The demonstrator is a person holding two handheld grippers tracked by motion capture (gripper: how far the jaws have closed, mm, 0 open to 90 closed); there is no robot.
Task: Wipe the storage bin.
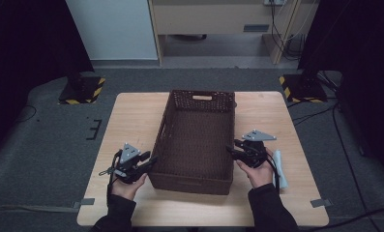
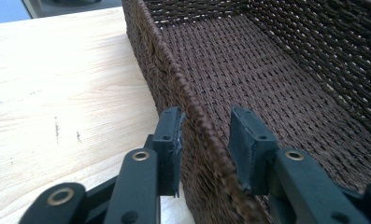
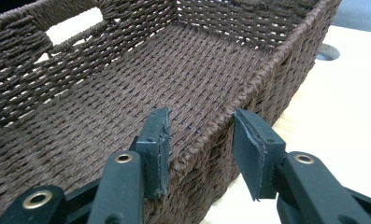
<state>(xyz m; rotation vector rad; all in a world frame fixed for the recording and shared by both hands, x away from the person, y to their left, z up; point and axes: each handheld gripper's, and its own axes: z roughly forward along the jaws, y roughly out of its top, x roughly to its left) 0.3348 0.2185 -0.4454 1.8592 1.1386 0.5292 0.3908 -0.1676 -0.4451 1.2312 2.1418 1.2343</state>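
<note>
At the middle of the wooden tabletop (image 1: 131, 116) sits a brown woven basket (image 1: 195, 140), long and rectangular, with a handle slot cut into its far end wall and nothing visible inside. Astride its left long wall, near the front corner, the left claw (image 2: 204, 140) stands open, one jaw outside the rim and the other inside, neither pressing on the weave. On the opposite long wall the right claw (image 3: 202, 140) is likewise spread apart over the rim, gripping nothing. Just beside the person's right hand (image 1: 259, 171), a pale rolled item (image 1: 280, 169) lies on the wood.
</note>
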